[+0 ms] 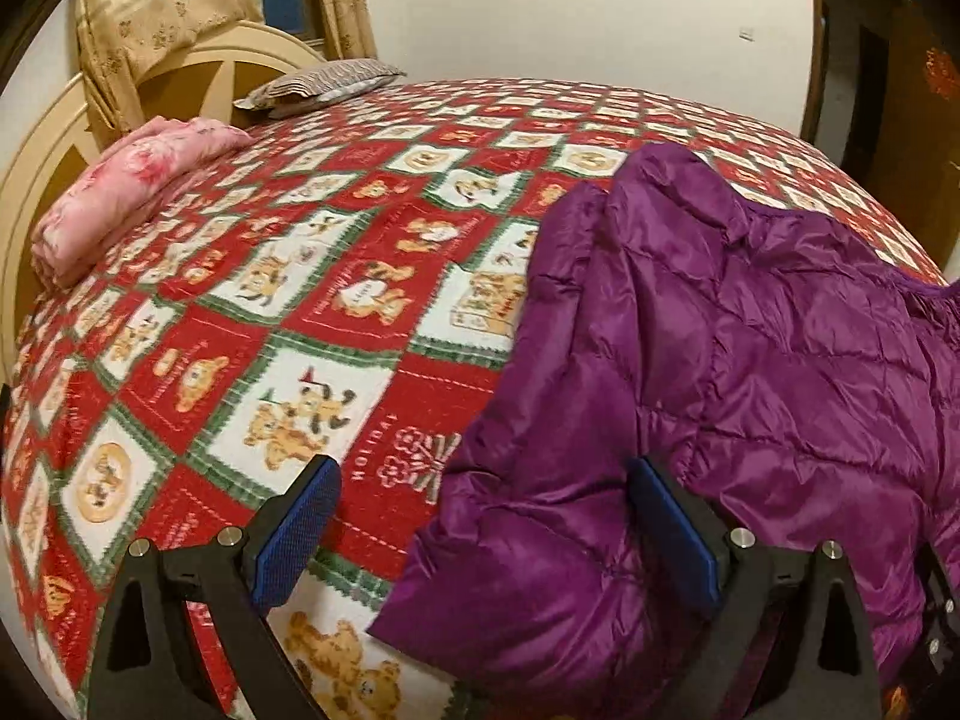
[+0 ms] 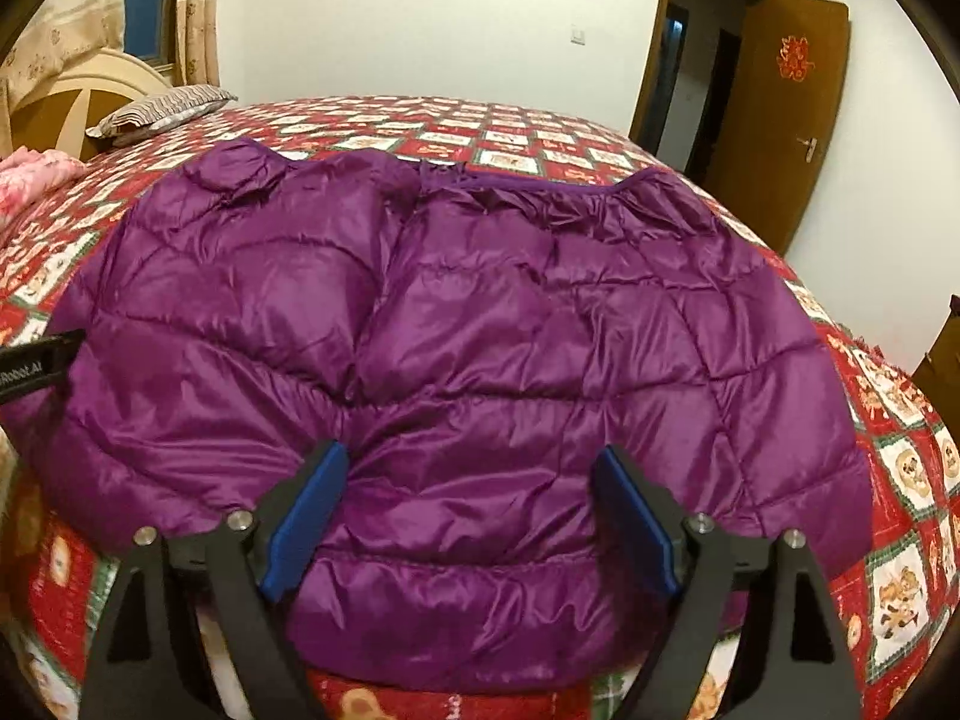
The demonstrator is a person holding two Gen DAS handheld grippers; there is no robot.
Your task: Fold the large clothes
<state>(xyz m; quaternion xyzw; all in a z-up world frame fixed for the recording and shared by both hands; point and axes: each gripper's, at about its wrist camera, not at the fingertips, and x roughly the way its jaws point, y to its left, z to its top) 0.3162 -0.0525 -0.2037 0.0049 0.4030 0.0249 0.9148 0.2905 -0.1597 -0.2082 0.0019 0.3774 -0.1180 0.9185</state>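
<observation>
Between the right tool's [image 2: 471, 516] gaping pads, puffy purple jacket [image 2: 456, 324]: soft, slippery, light; grab the hem. Left tool [image 1: 483, 531] released too.

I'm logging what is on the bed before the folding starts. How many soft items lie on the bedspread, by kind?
Purple quilted jacket: 1
Pink folded cloth: 1
Striped pillow: 1
Total: 3, all lying on the red patterned bedspread.
</observation>
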